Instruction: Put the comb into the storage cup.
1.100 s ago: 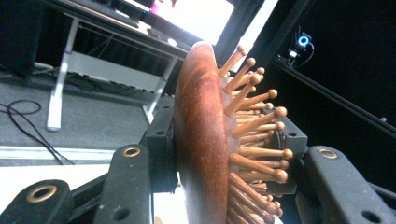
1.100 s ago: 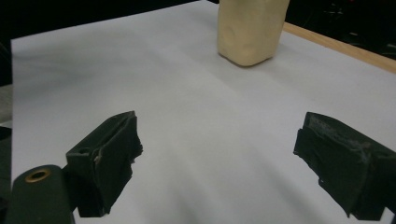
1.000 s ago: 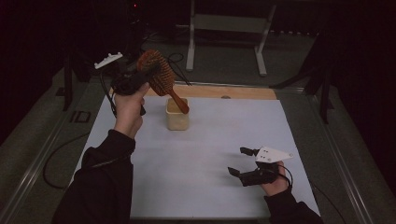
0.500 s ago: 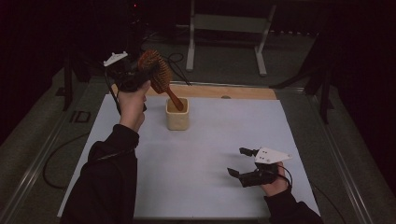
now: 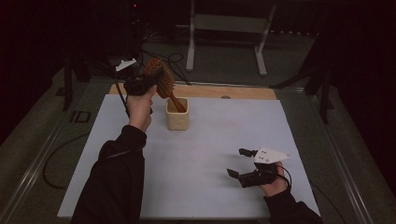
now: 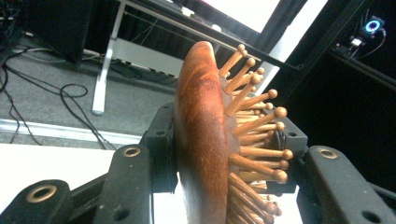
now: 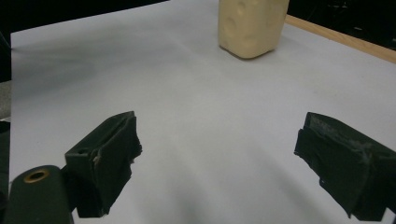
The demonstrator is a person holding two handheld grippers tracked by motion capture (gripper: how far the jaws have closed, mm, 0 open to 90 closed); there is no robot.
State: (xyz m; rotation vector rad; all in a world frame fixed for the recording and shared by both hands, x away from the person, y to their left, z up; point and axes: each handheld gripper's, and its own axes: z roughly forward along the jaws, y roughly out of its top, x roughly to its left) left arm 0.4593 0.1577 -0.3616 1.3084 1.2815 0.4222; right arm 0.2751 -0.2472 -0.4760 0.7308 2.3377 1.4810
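Lower now than a second ago, the left gripper (image 5: 142, 86) clamps the wooden hairbrush (image 5: 161, 79) by its head, handle tip already inside the cream cup (image 5: 177, 116) but unreleased, while the right gripper (image 5: 243, 164) rests wide open.
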